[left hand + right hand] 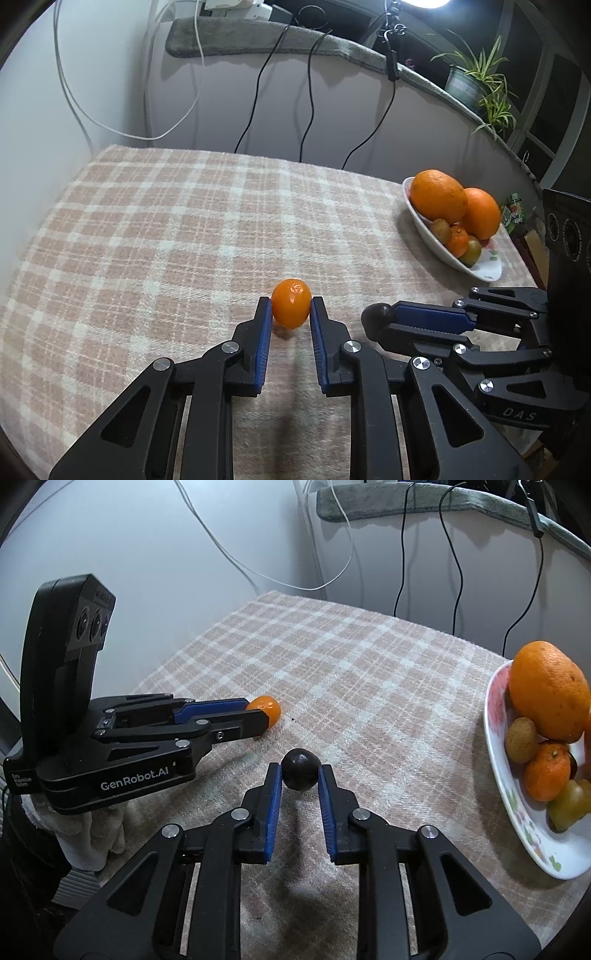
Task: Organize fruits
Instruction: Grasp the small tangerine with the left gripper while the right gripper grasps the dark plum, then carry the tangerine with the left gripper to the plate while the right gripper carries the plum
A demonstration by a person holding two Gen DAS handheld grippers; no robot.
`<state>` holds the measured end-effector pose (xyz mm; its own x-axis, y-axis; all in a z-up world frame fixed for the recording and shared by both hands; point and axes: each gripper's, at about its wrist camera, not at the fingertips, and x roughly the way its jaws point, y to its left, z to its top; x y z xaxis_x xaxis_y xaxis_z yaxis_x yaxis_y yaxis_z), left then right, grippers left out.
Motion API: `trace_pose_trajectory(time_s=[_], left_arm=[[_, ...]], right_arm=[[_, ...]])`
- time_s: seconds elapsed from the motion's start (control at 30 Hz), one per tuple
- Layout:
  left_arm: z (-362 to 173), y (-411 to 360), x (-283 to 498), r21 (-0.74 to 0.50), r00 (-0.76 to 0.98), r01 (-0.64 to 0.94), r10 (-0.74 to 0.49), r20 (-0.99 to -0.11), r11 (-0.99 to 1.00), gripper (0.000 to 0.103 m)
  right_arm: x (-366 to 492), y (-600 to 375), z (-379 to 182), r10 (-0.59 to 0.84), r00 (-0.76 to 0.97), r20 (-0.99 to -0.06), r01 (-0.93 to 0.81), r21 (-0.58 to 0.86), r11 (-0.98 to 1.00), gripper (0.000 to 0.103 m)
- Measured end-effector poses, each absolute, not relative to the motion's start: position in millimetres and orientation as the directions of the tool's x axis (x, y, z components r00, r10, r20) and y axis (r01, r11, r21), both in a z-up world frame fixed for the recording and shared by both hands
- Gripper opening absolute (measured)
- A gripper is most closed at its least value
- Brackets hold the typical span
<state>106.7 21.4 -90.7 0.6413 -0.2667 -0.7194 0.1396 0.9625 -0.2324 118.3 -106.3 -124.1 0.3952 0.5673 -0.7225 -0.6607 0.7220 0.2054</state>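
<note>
— Two fruits, one in each hand. My left gripper (pixel 291 308) has closed on a small orange citrus fruit (pixel 290 308), a kumquat by the look of it, pads pressed on its two sides; my right gripper (pixel 300 775) is closed the same way on a dark round fruit (pixel 300 774), maybe a plum.

— Are they off the counter (pixel 147 229) yet?

— I can't tell; both sit low, right at the plaid cloth (pixel 351 672). I've pinched each across its middle, near the fingertips, so neither should roll out.

— Where do they go?

— I'd guess into the white flowered bowl (pixel 517 830) at the right edge, where two big oranges (pixel 437 195), a mandarin (pixel 546 773) and some smaller fruits are already heaped. My right gripper is nearer it, so the dark fruit probably goes first.

— Any worry?

— That heap is high; a careless drop could send something rolling.
</note>
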Motion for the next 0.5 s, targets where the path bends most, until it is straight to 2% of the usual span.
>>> trace_pose_trajectory(time_s=[0.5], left_arm=[[-57.9, -10.3, 91.1, -0.24, 0.672, 0.236, -0.337, -0.66, 0.942, 0.019]], right_arm=[[108.3, -148.3, -101.6, 0.576, 0.469, -0.67, -0.609, 0.227, 0.76, 0.021]])
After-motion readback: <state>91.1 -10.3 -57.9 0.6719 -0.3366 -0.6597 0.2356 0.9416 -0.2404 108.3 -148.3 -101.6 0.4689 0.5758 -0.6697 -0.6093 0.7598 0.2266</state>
